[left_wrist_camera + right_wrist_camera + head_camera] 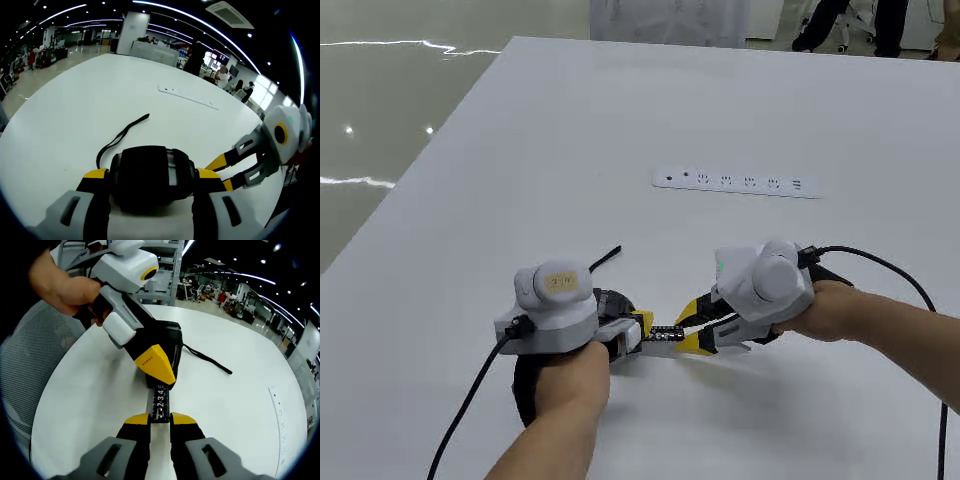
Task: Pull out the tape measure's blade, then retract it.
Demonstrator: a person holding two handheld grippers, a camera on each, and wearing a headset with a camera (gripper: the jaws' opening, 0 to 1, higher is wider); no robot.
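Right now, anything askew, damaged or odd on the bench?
Nothing stands out. The left gripper clamps the tape measure, the right gripper pinches its blade, which runs short and straight with no kink. The strap lies loose on the table; the power strip lies flat farther back.

I count two grippers, my left gripper (151, 175) in my left hand (575, 378) and my right gripper (160, 419) in my right hand (830, 310). Between them is one black tape measure (171, 340) with one blade (160, 401) showing. One strap (122, 134) trails ahead of my left gripper, one power strip (735, 182) lies well beyond both grippers on the one white table (650, 110), and two black cables run back from the grippers, a left cable (468, 405) and a right cable (895, 270).
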